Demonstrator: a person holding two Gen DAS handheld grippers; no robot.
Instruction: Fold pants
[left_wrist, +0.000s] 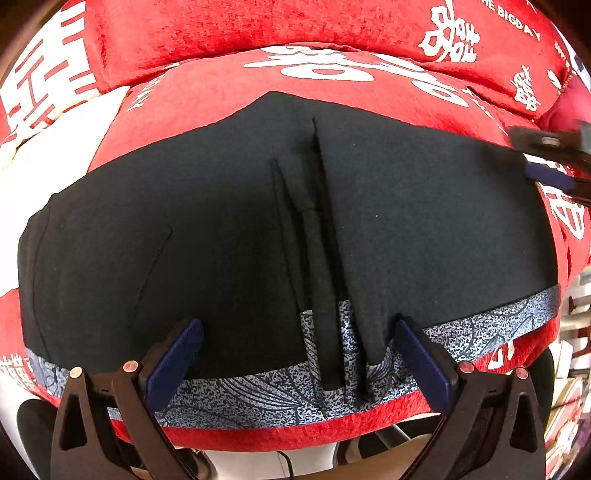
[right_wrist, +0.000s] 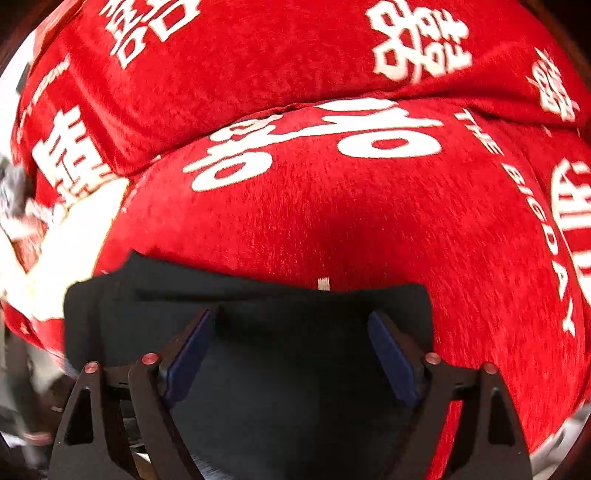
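In the left wrist view the left gripper (left_wrist: 299, 354) points steeply down at the near edge of the pants (left_wrist: 221, 236), its jaws spread wide and released, with nothing pressed between the 2 blue pads. Between them sits the patterned grey waistband (left_wrist: 258, 387), which runs along the near edge of the dark cloth and bunches into upright pleats at the middle. Those pleats (left_wrist: 317, 258) rise as 3 or 4 narrow ridges, and what lies inside their folds is hidden. Below the waistband the lower part of the view is cut off by the gripper's black frame, so the floor beneath is hard to make out.

The pants lie spread flat on a red blanket (left_wrist: 221, 33) printed with white characters, which covers the cushioned surface under them. At the far right edge of the pants the right gripper (left_wrist: 554, 162) appears blurred and partly cropped.

In the right wrist view the right gripper (right_wrist: 291, 347) also tilts downward, jaws wide apart and gripping nothing, hovering over a dark end of the pants (right_wrist: 258, 306). The picture is smeared, and the left margin is too blurred to read. Beyond the cloth, the red blanket (right_wrist: 332, 221) fills the rest.
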